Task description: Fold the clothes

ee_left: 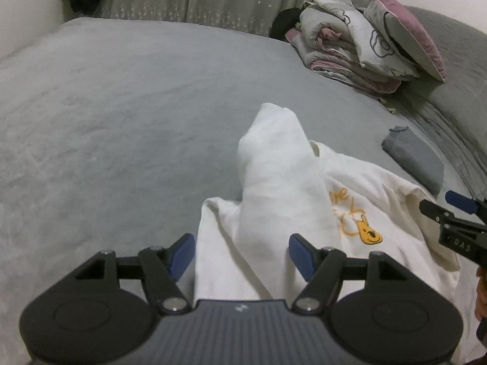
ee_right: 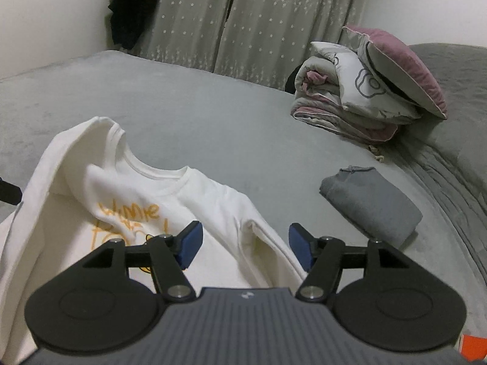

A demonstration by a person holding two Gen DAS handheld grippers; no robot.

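**White T-shirt on the grey bed, both tongs spread above it**

Left wrist view: the left tongs [ee_left: 242,254] stand spread, their blue pads apart with nothing pinched. Between and beyond them lies the white T-shirt [ee_left: 274,200] on the grey bed [ee_left: 106,115]. One part of the shirt is folded over and rises in a long ridge that runs away from the camera. To its right the front of the shirt shows orange lettering and a small yellow bear face [ee_left: 369,234]. The right tongs [ee_left: 441,205] reach in from the right edge, over the shirt's far side. A folded grey garment [ee_left: 414,161] lies on the bed just beyond the shirt, apart from it. Farther back sits a stack of folded bedding [ee_left: 344,48] with a pink-edged pillow [ee_left: 401,27] leaning on top.

Right wrist view: the right tongs [ee_right: 243,248] are also spread, holding nothing. The shirt's sleeve and shoulder lie below the gap between the pads. The round collar [ee_right: 161,172] faces away from the camera, with the orange lettering [ee_right: 131,213] below it. The folded grey garment [ee_right: 371,203] lies to the right, well clear of the shirt. Star-patterned curtains [ee_right: 243,21] hang behind the bed.
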